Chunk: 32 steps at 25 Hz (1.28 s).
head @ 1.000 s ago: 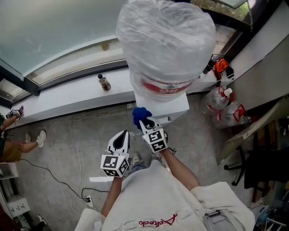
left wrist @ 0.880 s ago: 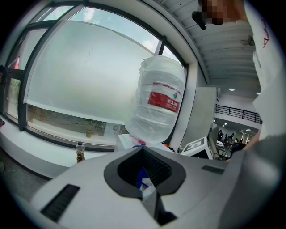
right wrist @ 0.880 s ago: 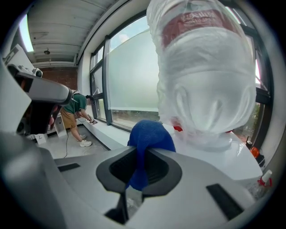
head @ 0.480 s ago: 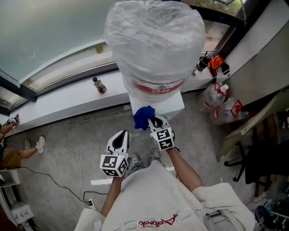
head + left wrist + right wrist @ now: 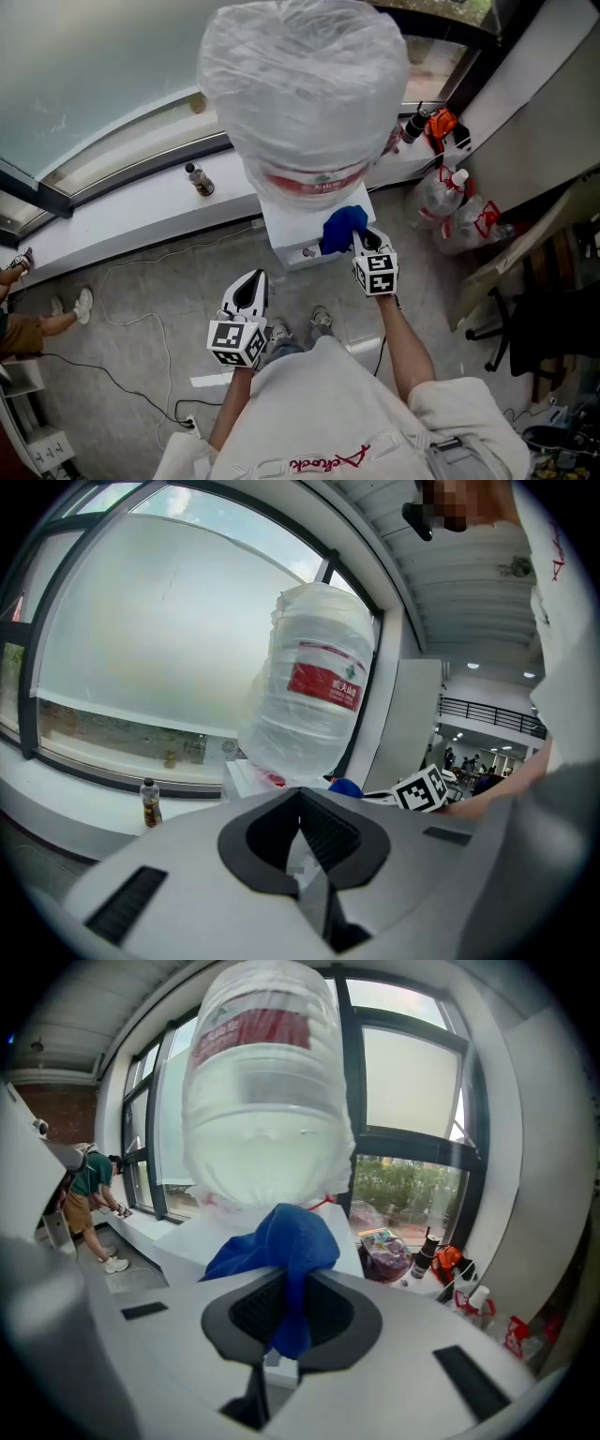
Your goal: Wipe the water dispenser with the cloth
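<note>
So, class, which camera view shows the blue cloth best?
The right gripper view: the cloth fills the centre, pinched in the right gripper. The head view shows it small, against the water dispenser. The left gripper view shows only a blue sliver.

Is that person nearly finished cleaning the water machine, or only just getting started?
Done: the blue cloth is already gripped in the right tool. In hand: it is at the front right corner of the white top of the water dispenser, just under the wrapped bottle. Left: no wiped patch shows, so I can't say how much remains; the left tool hangs back, shut and empty.
</note>
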{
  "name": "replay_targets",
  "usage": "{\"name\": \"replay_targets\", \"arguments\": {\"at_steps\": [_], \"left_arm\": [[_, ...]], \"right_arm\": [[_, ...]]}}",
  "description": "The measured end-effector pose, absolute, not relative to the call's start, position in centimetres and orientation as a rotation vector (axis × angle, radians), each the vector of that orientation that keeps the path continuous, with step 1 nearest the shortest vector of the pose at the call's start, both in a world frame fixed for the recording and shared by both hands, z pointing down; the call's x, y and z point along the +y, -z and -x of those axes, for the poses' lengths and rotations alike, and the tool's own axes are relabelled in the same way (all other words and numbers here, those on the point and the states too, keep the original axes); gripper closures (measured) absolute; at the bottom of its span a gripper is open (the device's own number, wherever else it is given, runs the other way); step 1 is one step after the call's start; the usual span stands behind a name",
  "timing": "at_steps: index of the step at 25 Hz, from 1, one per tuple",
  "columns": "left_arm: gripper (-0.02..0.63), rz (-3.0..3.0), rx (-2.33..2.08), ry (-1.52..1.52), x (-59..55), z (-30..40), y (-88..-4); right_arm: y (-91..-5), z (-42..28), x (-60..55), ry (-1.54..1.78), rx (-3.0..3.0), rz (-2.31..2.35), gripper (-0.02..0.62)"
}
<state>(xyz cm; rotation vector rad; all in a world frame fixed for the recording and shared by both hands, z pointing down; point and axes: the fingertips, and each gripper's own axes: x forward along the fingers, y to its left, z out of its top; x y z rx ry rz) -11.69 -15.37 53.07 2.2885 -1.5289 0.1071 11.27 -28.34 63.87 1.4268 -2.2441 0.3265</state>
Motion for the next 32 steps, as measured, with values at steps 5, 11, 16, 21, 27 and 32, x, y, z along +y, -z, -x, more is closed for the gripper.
{"name": "replay_targets", "arguments": {"at_steps": [5, 11, 16, 21, 27, 32], "left_arm": [[0.594, -2.287, -1.530, -0.114, -15.2, 11.6, -53.1], [0.594, -2.290, -1.531, -0.113, -15.0, 11.4, -53.0], [0.594, -2.283, -1.544, -0.100, -14.7, 11.6, -53.0], [0.594, -2.274, -1.554, -0.086, -14.5, 11.9, -53.0], [0.594, -2.264, -1.575, -0.080, -14.0, 12.6, -52.9], [0.594, -2.242, -1.605, -0.072, -13.4, 13.6, -52.8]], "right_arm": [[-64.0, -15.7, -29.5, -0.329, -2.166, -1.510, 0.552], [-63.2, -16.1, -28.9, -0.294, -2.170, -1.511, 0.552], [-60.6, -11.8, -25.1, -0.195, -2.278, -1.429, 0.552], [-59.1, -4.0, -20.4, -0.138, -2.435, -1.219, 0.552], [-58.5, 3.4, -17.5, -0.130, -2.565, -1.028, 0.552], [-59.4, 6.9, -17.4, -0.137, -2.588, -0.939, 0.552]]}}
